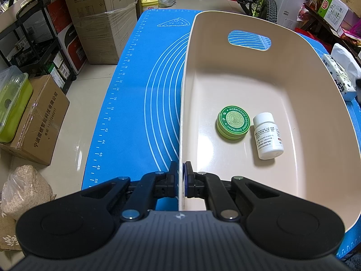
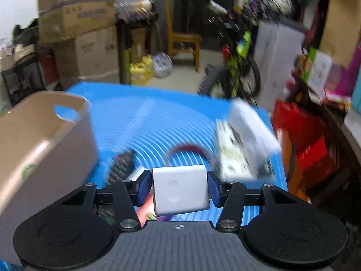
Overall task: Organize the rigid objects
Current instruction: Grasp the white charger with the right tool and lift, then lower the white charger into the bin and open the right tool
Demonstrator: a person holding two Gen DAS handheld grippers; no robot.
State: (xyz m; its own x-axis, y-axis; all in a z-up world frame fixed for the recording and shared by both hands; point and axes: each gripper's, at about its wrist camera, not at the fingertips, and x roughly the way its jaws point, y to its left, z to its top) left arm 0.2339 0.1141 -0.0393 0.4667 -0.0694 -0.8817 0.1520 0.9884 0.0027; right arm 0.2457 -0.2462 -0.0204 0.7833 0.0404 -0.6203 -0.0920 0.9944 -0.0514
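My left hand-held gripper (image 1: 181,180) is pinched on the near wall of the beige bin (image 1: 293,52), which sits on the blue mat (image 1: 135,90) over the tabletop. The green ointment tin (image 1: 233,123) and white pill bottle (image 1: 268,135) are already inside. My right hand-held gripper (image 2: 179,188) is clamped on a white block (image 2: 180,189), with the bin off at 9 o'clock. The view's blurry from swinging fast, so I'd guess the worry is clipping the tissue pack (image 2: 243,144) at 1 o'clock or the rim, and the block twisting loose.
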